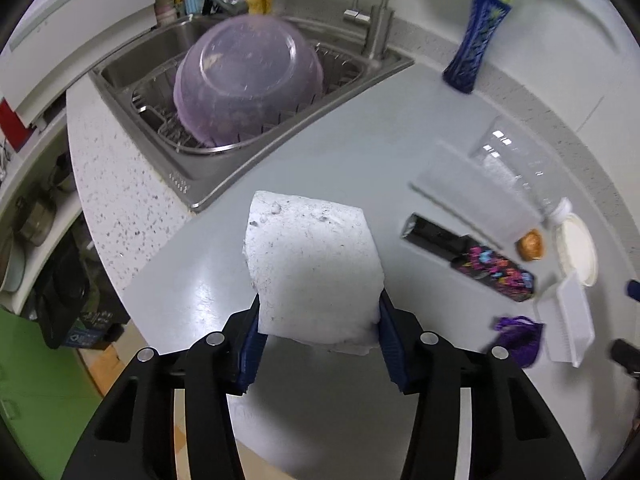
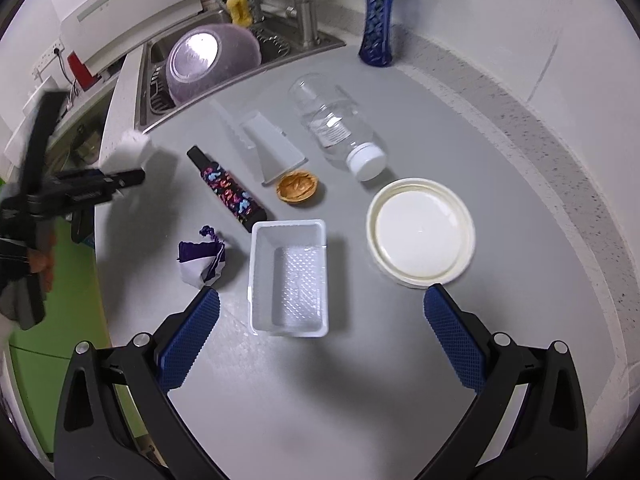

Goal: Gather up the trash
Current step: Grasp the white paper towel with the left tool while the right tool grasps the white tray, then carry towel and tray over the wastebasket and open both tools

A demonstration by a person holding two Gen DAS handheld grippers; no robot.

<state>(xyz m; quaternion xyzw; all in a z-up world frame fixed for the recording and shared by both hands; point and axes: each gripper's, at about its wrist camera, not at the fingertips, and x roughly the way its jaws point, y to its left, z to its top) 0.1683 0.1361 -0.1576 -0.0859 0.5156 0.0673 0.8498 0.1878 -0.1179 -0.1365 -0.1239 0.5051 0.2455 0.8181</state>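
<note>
My left gripper [image 1: 318,320] is shut on a white foam block [image 1: 312,268] and holds it above the grey counter; the block also shows at the left of the right wrist view [image 2: 126,154]. My right gripper [image 2: 320,312] is open and empty, just above a white plastic tray [image 2: 290,276]. On the counter lie a purple wrapper [image 2: 202,258], a black patterned packet [image 2: 228,188], a walnut shell [image 2: 298,187], a white carton piece [image 2: 276,148], a clear bottle [image 2: 336,128] and a round white lid [image 2: 420,232].
A steel sink [image 1: 224,168] with a rack holds an upturned purple bowl [image 1: 248,80] at the back left. A blue vase [image 2: 376,12] stands at the back by the wall. The counter's edge [image 1: 120,208] drops off on the left.
</note>
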